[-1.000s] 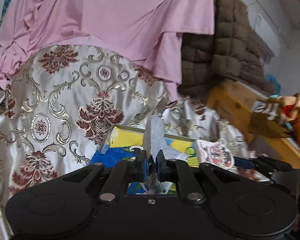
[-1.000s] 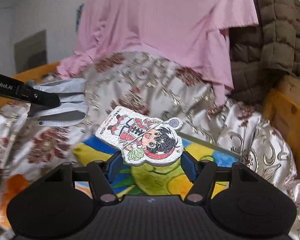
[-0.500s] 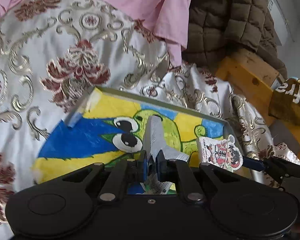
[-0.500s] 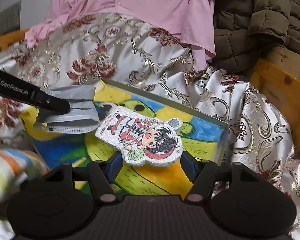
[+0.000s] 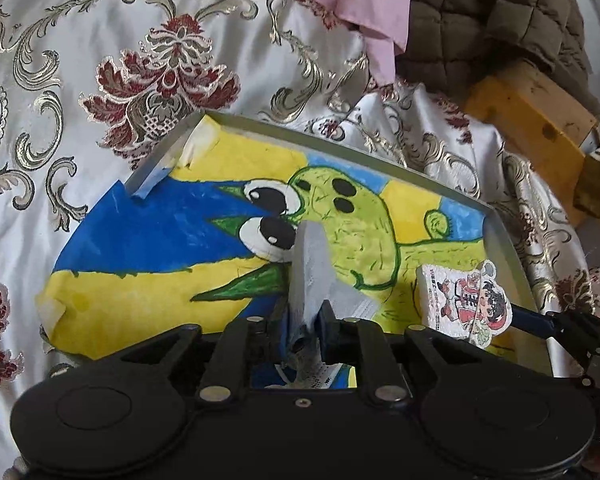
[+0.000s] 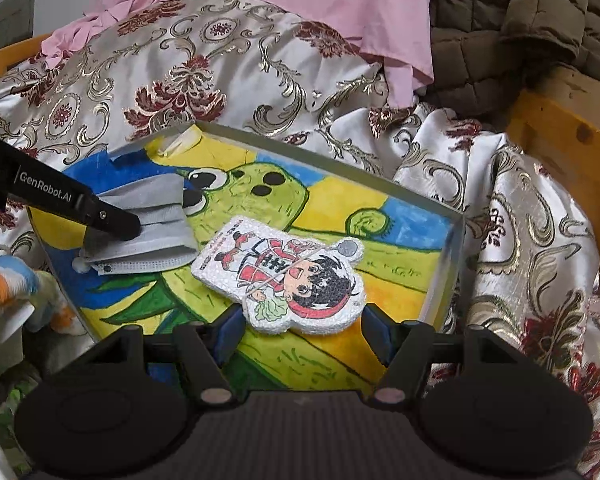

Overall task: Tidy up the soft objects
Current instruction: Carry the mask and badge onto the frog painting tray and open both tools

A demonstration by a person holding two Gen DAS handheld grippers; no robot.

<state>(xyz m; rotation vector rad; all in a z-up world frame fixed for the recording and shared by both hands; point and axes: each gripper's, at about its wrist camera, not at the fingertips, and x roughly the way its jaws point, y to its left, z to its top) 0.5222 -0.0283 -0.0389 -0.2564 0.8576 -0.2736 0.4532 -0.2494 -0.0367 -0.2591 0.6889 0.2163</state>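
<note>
Both tools have been lowered from above the patterned bedspread (image 6: 228,64) to just over the shallow tray (image 5: 352,144), whose floor is painted with a green cartoon creature on blue and yellow; the tray now fills both views, which suggests the two soft things are about to be set down in it. The foam cartoon cutout (image 6: 288,276), white-edged and printed with a dark-haired figure in red, is held flat between the widely spread jaws of the right tool (image 6: 300,320), low over the tray's right half. The folded grey face mask (image 5: 312,276) stands pinched in the narrow left tool (image 5: 304,320), whose jaws have just been opening slightly with the mask between them, so its release may be starting.
</note>
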